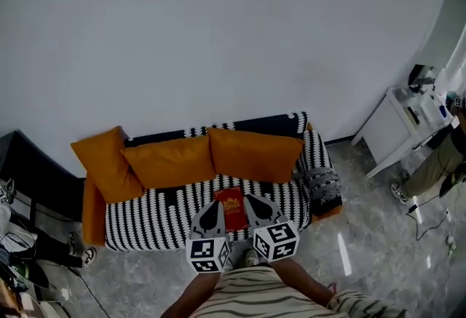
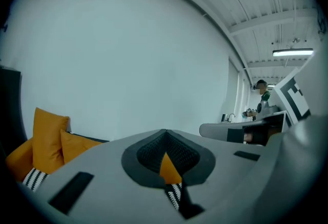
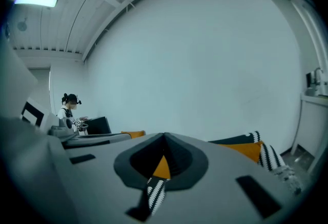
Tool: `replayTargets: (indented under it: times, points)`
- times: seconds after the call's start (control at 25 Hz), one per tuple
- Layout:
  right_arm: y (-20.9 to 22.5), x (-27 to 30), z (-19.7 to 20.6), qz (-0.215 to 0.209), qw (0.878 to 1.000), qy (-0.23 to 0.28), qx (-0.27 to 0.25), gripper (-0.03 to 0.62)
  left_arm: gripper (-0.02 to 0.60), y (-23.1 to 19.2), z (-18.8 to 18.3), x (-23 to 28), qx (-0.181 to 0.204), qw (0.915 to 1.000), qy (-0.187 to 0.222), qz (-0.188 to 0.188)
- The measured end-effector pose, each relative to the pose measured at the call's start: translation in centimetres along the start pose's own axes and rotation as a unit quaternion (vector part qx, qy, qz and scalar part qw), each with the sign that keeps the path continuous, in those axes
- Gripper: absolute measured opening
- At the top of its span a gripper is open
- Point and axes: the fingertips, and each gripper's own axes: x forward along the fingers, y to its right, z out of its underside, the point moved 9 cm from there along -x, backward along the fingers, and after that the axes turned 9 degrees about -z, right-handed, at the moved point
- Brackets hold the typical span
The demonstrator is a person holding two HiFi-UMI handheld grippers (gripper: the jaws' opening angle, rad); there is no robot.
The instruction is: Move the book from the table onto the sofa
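Now the left gripper [image 1: 212, 209] hovers, jaws together and empty, over the near part of the sofa [image 1: 145, 216]. Just right of it the red book [image 1: 232, 207] lies on the seat, and the right gripper [image 1: 253, 206] is likewise closed on nothing. A careless low swing by either gripper could knock the book off.

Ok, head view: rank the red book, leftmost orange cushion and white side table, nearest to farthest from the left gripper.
1. Red book: on the sofa seat, just right of the left gripper.
2. Leftmost orange cushion: at the sofa's left end.
3. White side table: far right, off the sofa.
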Motion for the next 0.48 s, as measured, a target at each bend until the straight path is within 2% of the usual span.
replayTargets:
  times: [0.48]
  points:
    - [-0.7,0.3,-2.7,-0.016,0.999,0.035,-0.026,0.014,0.005,0.8,-2.8,0.7,0.025,0.9989,0.038,0.014]
